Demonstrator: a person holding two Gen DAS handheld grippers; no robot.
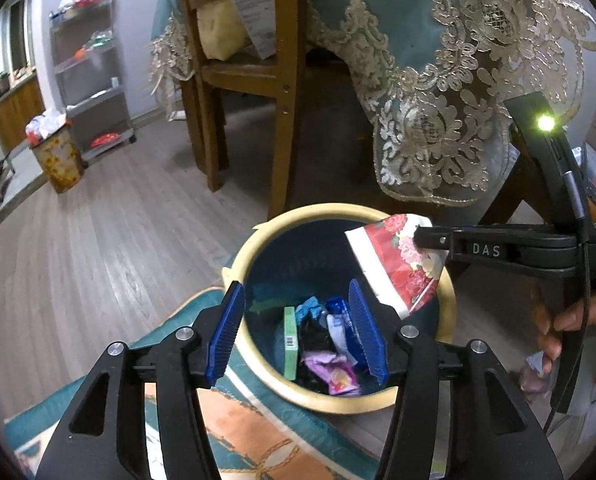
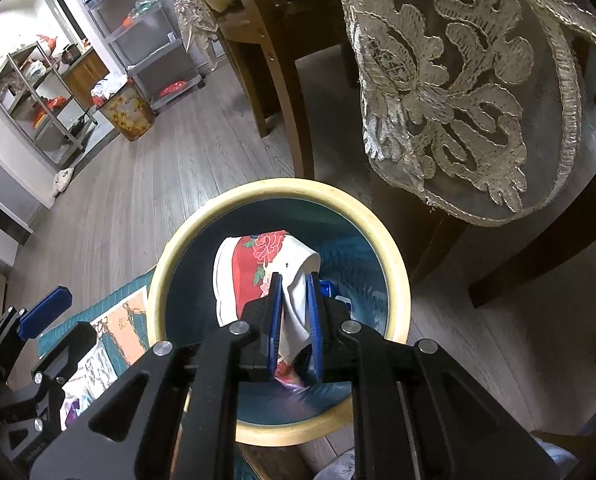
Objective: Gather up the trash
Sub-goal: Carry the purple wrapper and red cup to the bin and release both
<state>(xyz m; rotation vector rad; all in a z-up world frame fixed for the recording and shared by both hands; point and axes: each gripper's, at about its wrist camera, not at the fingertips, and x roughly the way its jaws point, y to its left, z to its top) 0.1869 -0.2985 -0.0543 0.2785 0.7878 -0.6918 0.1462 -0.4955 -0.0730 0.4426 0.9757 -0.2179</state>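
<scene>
1 trash bin (image 1: pixel 253 240), 1 floral wrapper (image 1: pixel 394 264), 2 grippers, approx 6 trash pcs inside (image 1: pixel 330 344)

Red floral wrapper (image 2: pixel 257 272) hangs crumpled over the cream-rimmed dark bin (image 2: pixel 185 248), above other wrappers (image 1: pixel 330 372) inside

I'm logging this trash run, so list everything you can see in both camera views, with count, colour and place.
trash bin: one, cream rim, dark teal inside, on the floor by the rug
floral wrapper: one, red and white, held over the bin
litter in the bin: several pieces, green, blue, purple, black, at the bottom
rug: one, teal and orange, partly under the bin
chair: one, brown wood, behind the bin
lace tablecloth: one, cream lace over blue, hanging at upper right
metal shelves: two units, grey, against the far wall
patterned bin: one, rusty floral, beside the shelves
left claw: one, black with blue pads, open above the bin, nothing between them
right claw: one, same colours, shut on the floral wrapper
hand: one, gripping the right claw's handle
</scene>
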